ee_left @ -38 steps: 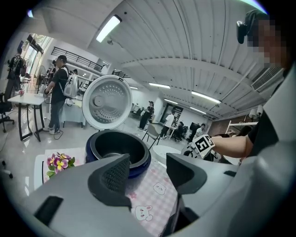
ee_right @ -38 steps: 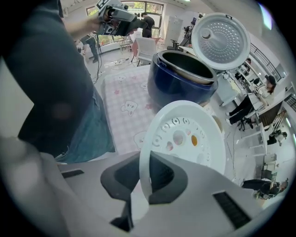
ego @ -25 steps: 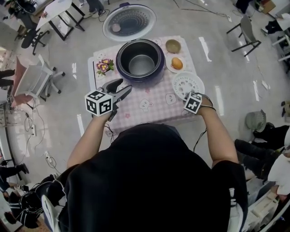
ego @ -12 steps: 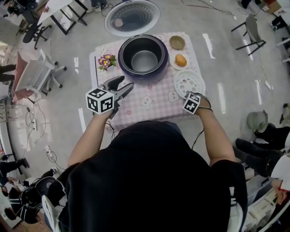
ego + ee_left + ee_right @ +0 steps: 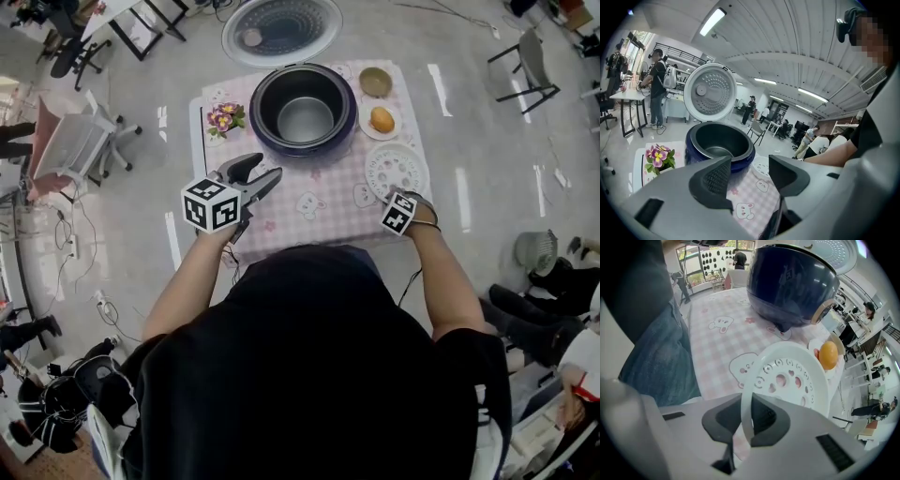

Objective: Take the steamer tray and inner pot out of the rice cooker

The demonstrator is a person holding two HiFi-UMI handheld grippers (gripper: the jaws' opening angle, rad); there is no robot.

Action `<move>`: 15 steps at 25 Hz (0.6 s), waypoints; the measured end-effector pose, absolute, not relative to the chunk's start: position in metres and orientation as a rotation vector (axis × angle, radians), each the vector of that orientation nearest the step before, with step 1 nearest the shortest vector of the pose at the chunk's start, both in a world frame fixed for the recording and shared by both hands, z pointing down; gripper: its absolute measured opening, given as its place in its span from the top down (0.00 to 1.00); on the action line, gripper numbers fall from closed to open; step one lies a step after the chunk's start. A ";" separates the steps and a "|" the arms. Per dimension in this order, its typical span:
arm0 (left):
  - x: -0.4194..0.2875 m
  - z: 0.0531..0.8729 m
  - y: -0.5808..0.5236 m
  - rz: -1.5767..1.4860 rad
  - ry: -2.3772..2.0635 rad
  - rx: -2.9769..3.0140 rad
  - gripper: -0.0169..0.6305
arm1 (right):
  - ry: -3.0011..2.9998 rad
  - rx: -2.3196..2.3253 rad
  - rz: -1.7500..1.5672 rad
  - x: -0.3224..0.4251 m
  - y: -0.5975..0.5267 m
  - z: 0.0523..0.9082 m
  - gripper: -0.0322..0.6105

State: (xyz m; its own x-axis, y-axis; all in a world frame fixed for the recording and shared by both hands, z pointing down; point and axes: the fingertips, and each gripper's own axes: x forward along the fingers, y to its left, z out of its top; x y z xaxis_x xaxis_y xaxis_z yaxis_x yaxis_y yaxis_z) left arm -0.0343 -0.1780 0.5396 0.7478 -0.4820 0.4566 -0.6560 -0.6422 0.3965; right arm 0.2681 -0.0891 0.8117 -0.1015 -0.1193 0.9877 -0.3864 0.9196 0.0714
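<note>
The tray half of the job looks nearly finished. The right gripper [image 5: 746,420] points straight down with its jaws pinched tight on the thin white rim of the steamer tray [image 5: 787,380], which is already out of the rice cooker [image 5: 323,148] and down at the pink checked surface [image 5: 281,230], to the cooker's right. I'd say the next move is to let go of that rim once the tray sits flat, then go for the inner pot [image 5: 305,119], which is still in the open cooker. That will mean getting a hold on its thin upper edge. The left gripper [image 5: 751,173] hangs over the surface in front of the cooker, jaws well apart and empty. Only the right gripper view shows the pinch on the rim, since the marker cube hides it from overhead. I can't tell from either view whether the tray touches the cloth.
</note>
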 end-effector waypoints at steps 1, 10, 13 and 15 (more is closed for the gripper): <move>-0.035 0.541 -0.178 0.421 -0.858 2.392 0.57 | -1.670 0.392 0.232 0.268 -0.090 0.813 0.91; -0.037 0.546 -0.183 0.409 -0.867 2.379 0.57 | -1.663 0.386 0.236 0.263 -0.089 0.829 0.90; -0.038 0.551 -0.182 0.411 -0.863 2.371 0.57 | -1.658 0.374 0.246 0.262 -0.082 0.838 0.89; -0.039 0.554 -0.181 0.412 -0.863 2.364 0.57 | -1.658 0.371 0.250 0.261 -0.079 0.842 0.89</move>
